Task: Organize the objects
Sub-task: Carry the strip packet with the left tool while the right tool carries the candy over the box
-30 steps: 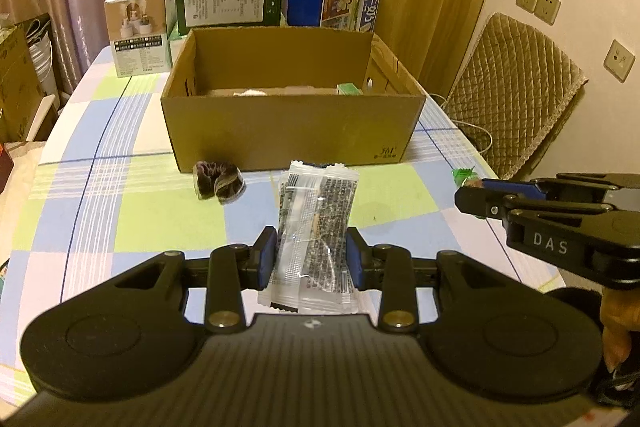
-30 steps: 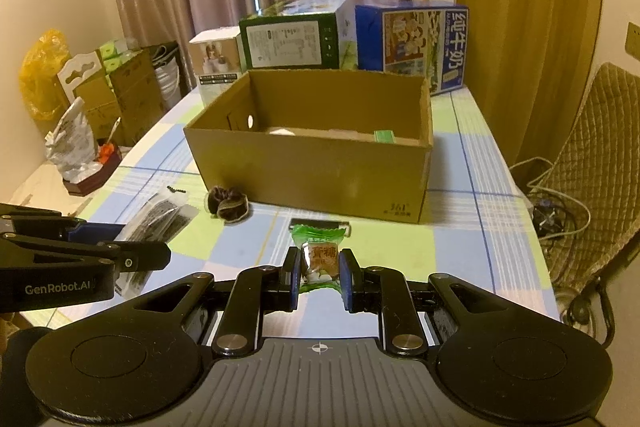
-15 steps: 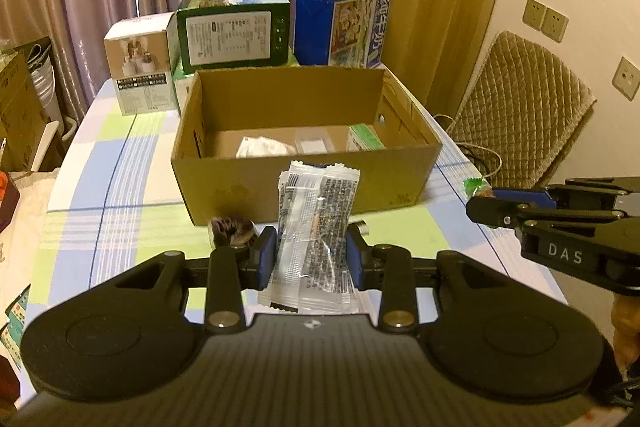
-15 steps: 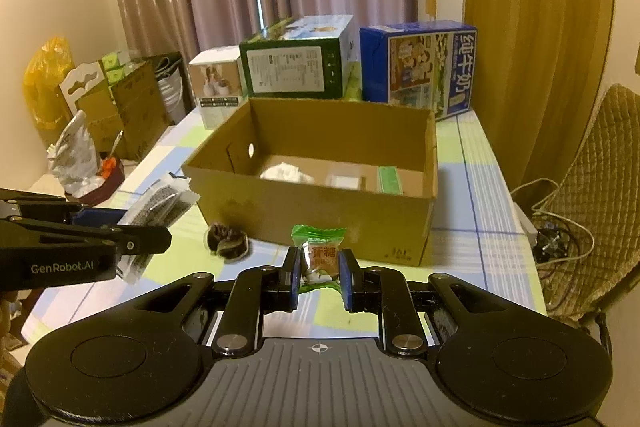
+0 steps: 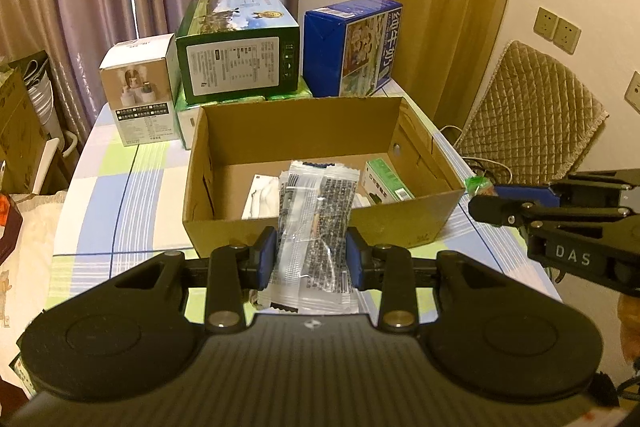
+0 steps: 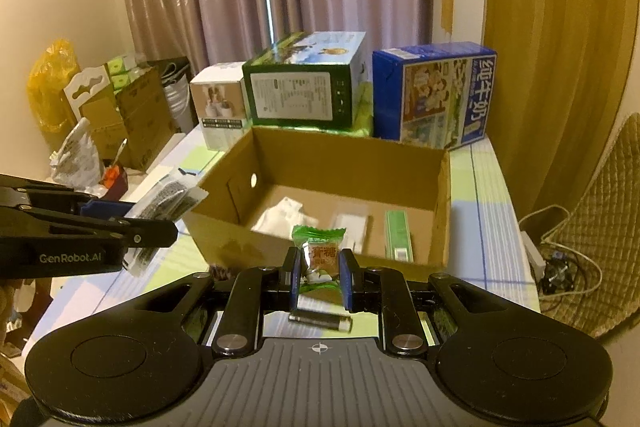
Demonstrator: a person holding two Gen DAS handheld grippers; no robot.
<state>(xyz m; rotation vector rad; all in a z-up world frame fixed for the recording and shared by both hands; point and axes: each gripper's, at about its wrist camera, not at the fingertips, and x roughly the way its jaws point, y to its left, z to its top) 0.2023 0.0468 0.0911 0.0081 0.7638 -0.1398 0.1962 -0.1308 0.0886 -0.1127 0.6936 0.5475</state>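
Now that both grippers have risen to the box (image 5: 320, 223), left (image 5: 312, 259) pinching packet (image 5: 316, 223), right (image 6: 320, 279) pinching candy (image 6: 320, 255), drops come next.

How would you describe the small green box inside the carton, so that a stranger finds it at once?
Start from the open brown cardboard carton on the checked tablecloth. Look on its floor along the right-hand wall: a narrow green box lies flat there. The items beside it, a crumpled packet and a flat sachet, are white; only this one is green.
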